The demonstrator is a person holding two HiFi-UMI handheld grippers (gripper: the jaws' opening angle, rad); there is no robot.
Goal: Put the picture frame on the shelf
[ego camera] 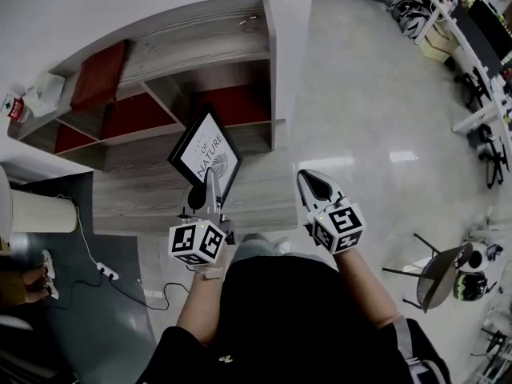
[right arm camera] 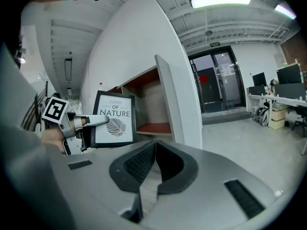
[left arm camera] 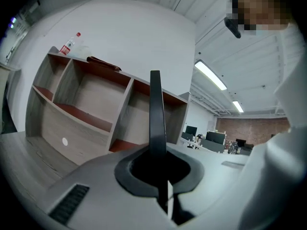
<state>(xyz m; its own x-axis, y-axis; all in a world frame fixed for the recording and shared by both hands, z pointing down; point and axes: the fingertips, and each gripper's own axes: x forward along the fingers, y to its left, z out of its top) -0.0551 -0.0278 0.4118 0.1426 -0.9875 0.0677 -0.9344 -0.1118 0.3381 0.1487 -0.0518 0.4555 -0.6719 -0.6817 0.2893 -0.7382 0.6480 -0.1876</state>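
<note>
Pinching, with the left gripper (ego camera: 211,179), the lower rim of a black-rimmed rectangular picture frame (ego camera: 206,155) carrying a white print of a leaf; jaws drawn nearly together on that thin rim, shown edge-on as a dark upright bar in the left gripper view. Held in the air, roughly upright and turned a little, printed face toward the person, just in front of the grey wood-grain shelf unit with red compartment floors (ego camera: 196,46); not yet set on any board. Probably light and stiff, so easy to lift in one grip, but likely glazed: hard and smooth on the face, slippery under the pads, and fragile at the corners if knocked against a divider. Best taken on the moulded rim, as here, never on the face; with a hold this low and to one side, some risk of swinging about the pads, so best kept vertical and lowered gently onto its bottom edge. Left forearm bare, reaching forward and up, marker cube (ego camera: 196,242) close above the wrist, jaws aimed at the open compartments. Right gripper (ego camera: 317,184) carried beside it at similar height, well apart from the frame, jaws pressed together on nothing, pointed toward the shelf's end panel.
</note>
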